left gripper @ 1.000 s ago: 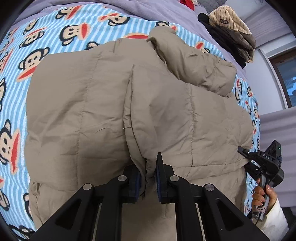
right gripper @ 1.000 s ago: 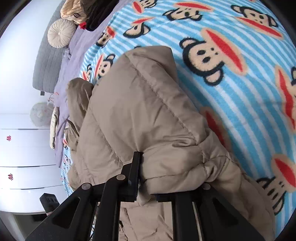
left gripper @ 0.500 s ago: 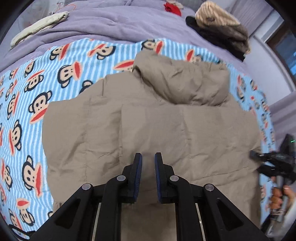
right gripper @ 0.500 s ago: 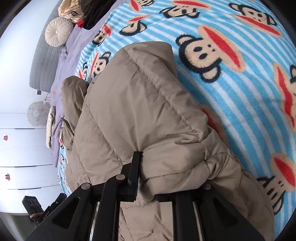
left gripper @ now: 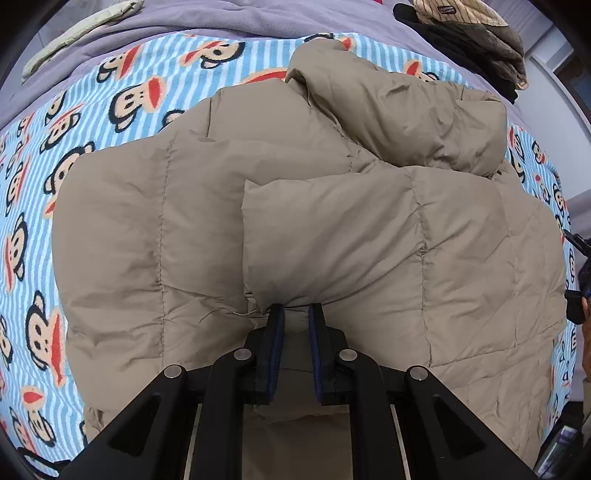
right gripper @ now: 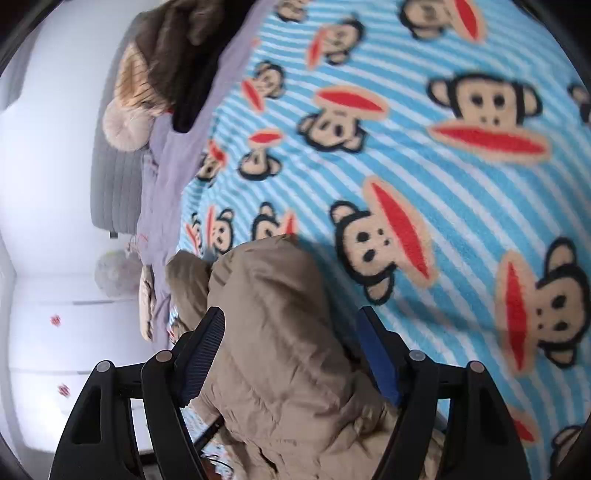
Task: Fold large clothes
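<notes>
A bed (left gripper: 236, 22) with a lavender sheet carries a blue-and-white striped blanket (left gripper: 33, 206) printed with cartoon monkey faces, and it fills most of both views. On that blanket lies the beige puffer jacket (left gripper: 369, 236), spread broad with its quilted panels up and one padded part folded over the middle; its hood (left gripper: 399, 107) bunches at the far end, toward a pile of dark and striped clothes (left gripper: 476, 33) at the bed's far corner. A pale folded cloth (left gripper: 77, 31) lies on the lavender sheet at the far left.

The left tongs (left gripper: 295, 325) point steeply down at the jacket's near edge. Their blue-padded jaws stand close together, pinching a small fold of the beige fabric between them, right under the folded-over padded part.

In the right wrist view, which is blurred, the right tongs (right gripper: 291, 354) stand spread wide; their jaws have just been opening. A padded part of the jacket (right gripper: 280, 332) lies between them, running away from the camera over the blanket, and the pads do not press on it. White drawers (right gripper: 44, 332) and a round cushion (right gripper: 122, 125) show at the left of that view.
</notes>
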The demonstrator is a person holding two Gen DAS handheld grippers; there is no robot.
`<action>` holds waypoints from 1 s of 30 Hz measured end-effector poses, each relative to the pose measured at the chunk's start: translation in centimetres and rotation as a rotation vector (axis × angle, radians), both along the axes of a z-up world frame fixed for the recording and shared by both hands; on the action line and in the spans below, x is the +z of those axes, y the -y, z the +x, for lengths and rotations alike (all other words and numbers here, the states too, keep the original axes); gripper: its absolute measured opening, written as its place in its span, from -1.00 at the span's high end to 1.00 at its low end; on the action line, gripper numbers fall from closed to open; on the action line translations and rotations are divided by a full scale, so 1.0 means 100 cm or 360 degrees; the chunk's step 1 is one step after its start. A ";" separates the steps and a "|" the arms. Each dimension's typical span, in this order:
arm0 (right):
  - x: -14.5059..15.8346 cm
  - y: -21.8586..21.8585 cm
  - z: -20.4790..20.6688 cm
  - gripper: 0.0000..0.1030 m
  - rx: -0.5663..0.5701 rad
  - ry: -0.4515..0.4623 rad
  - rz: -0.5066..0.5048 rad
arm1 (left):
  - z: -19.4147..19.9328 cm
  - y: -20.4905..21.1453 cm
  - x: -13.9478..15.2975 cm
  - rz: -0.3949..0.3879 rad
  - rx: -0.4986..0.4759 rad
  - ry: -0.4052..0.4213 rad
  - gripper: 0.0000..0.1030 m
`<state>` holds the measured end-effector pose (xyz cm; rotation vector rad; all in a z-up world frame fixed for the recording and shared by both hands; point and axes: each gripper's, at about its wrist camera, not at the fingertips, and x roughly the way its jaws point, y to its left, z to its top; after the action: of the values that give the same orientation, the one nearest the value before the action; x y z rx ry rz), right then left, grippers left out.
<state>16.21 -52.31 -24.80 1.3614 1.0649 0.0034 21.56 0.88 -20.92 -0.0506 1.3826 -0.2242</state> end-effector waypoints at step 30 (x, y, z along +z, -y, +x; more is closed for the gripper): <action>0.038 -0.092 -0.002 0.79 0.0807 -0.0018 -0.0967 | -0.006 0.017 -0.012 0.0026 0.0022 0.0033 0.71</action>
<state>16.02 -43.07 -20.99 0.5306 1.2659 0.0424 20.93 -0.77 -22.09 -0.0440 1.3632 -0.2011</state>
